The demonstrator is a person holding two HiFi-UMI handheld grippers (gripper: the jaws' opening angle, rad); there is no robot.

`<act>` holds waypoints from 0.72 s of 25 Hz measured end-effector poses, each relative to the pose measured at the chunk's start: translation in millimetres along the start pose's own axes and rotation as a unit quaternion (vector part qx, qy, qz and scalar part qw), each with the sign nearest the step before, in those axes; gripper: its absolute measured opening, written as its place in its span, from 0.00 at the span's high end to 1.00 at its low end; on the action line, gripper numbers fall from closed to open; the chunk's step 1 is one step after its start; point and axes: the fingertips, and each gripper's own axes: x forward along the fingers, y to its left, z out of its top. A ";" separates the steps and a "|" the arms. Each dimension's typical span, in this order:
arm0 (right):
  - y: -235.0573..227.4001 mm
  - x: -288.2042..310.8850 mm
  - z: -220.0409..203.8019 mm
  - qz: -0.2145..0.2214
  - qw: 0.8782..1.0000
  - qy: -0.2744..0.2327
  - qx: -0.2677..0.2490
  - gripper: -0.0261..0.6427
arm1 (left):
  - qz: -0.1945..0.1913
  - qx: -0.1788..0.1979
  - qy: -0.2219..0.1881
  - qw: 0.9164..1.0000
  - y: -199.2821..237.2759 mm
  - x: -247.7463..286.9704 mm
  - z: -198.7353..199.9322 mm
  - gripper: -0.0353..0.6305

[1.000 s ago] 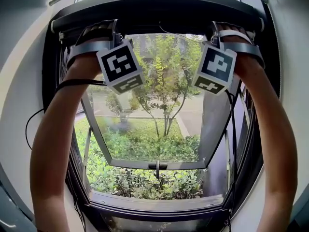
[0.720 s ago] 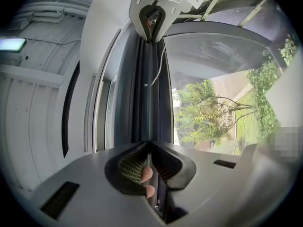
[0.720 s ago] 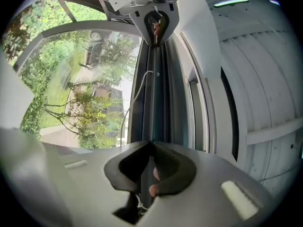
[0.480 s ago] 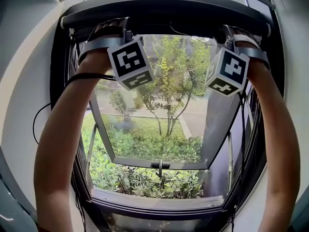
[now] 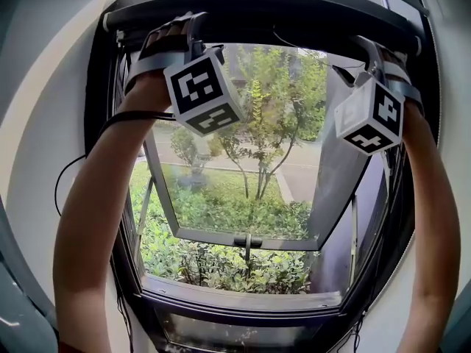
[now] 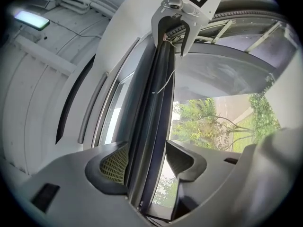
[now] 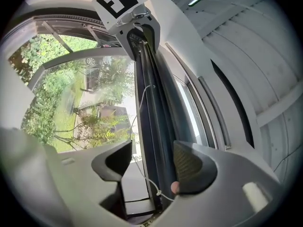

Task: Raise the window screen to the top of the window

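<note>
- At the top of the window opening, the left gripper (image 6: 149,163) is held up by the left hand (image 5: 151,87). Its jaws stand apart around the window screen's bottom bar (image 6: 156,103). The left pad (image 6: 115,167) lies against the bar, and daylight shows between the bar and the other pad.
- The window screen (image 5: 257,17) is gathered into the dark band under the head of the window frame (image 5: 96,160), and no mesh crosses the opening below.
- The right gripper (image 7: 152,164) has swung outward and lower over the last second, and its marker cube (image 5: 369,118) has turned. Its jaws are also parted, with the bar near the right-hand pad (image 7: 190,167) and a thin white cord (image 7: 142,103) hanging beside it.
- My reading is that the raise is essentially done and the grip is being let go. Whether the bar has latched cannot be told.
- There is no work surface here. A white wall (image 5: 37,123) lies to the left, and a tilted-out glass sash (image 5: 243,190) with a handle (image 5: 248,241) sits in the middle. Trees (image 5: 257,123) show outside, a sill (image 5: 243,296) runs below, and a ceiling light (image 6: 32,19) is overhead.
</note>
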 end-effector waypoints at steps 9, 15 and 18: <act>25.3 -18.6 4.3 0.004 1.000 -0.026 -0.005 0.56 | -0.012 0.017 -0.001 1.000 -31.4 -18.9 -12.2 0.60; 40.5 -31.9 12.2 0.005 0.998 -0.047 0.035 0.56 | -0.017 -0.011 -0.013 1.000 -47.1 -32.3 -16.2 0.60; 49.8 -43.9 10.5 0.008 0.995 -0.054 0.080 0.56 | -0.026 -0.060 -0.030 0.997 -55.6 -49.5 -9.5 0.60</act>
